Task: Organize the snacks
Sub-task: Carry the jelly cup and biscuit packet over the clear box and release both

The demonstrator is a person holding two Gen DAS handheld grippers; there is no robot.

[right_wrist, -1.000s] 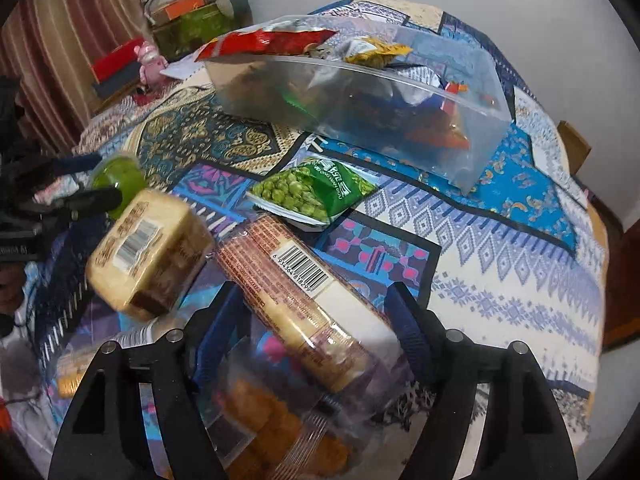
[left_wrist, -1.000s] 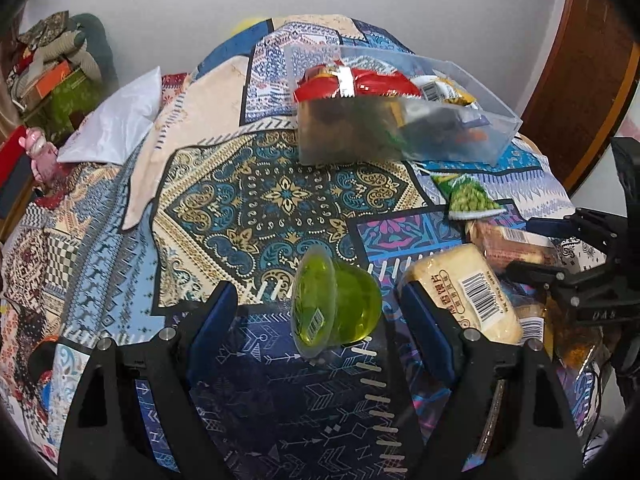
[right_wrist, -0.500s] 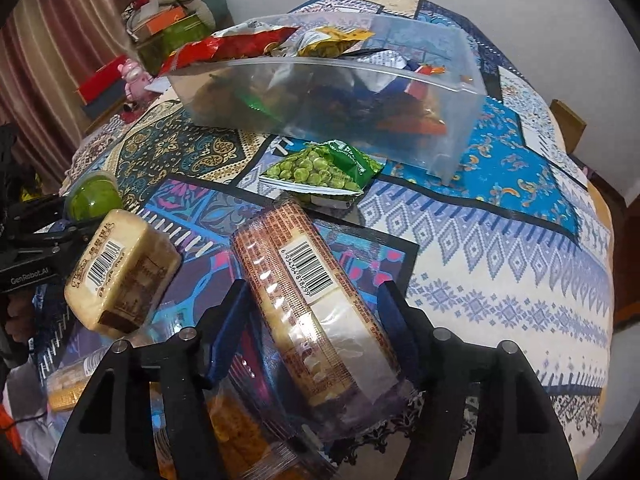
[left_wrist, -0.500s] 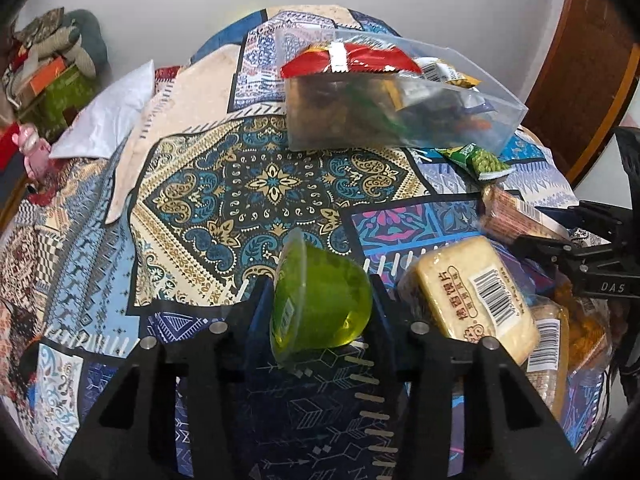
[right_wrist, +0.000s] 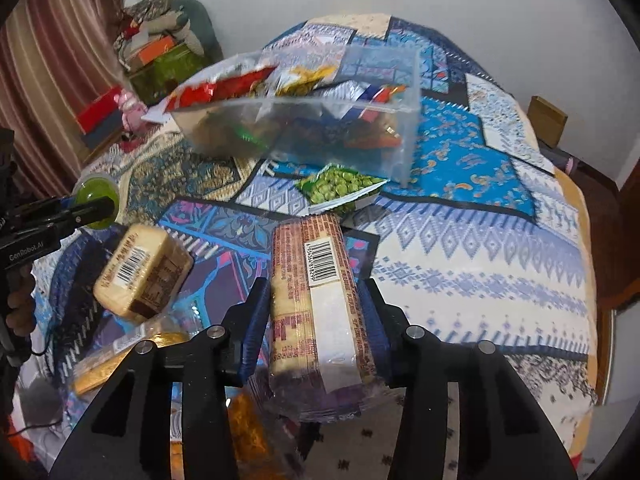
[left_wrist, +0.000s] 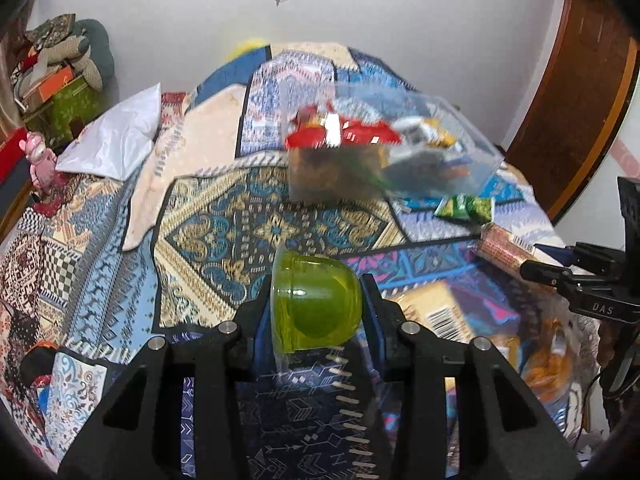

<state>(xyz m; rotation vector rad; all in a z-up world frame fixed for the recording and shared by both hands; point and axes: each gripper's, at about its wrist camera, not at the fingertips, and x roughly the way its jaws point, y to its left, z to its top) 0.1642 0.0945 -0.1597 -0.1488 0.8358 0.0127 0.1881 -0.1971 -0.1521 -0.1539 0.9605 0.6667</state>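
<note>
My left gripper (left_wrist: 316, 300) is shut on a green jelly cup (left_wrist: 314, 308) and holds it above the patterned bedspread; the cup also shows in the right wrist view (right_wrist: 96, 200). My right gripper (right_wrist: 316, 300) is shut on a long cracker pack (right_wrist: 316, 296) with a barcode, lifted off the bed. A clear plastic bin (left_wrist: 384, 156) with several snack bags stands farther back; it also shows in the right wrist view (right_wrist: 304, 120). A green pea packet (right_wrist: 340, 186) lies in front of the bin.
A wrapped yellow cake (right_wrist: 140, 272) and orange snack bags (right_wrist: 120, 356) lie near the bed's front edge. A white pillow (left_wrist: 116, 140) lies at the left. A wooden door (left_wrist: 576, 100) stands at the right.
Both grippers closed: the left on the jelly cup, the right on the cracker pack. Both then lifted their items off the bedspread.
</note>
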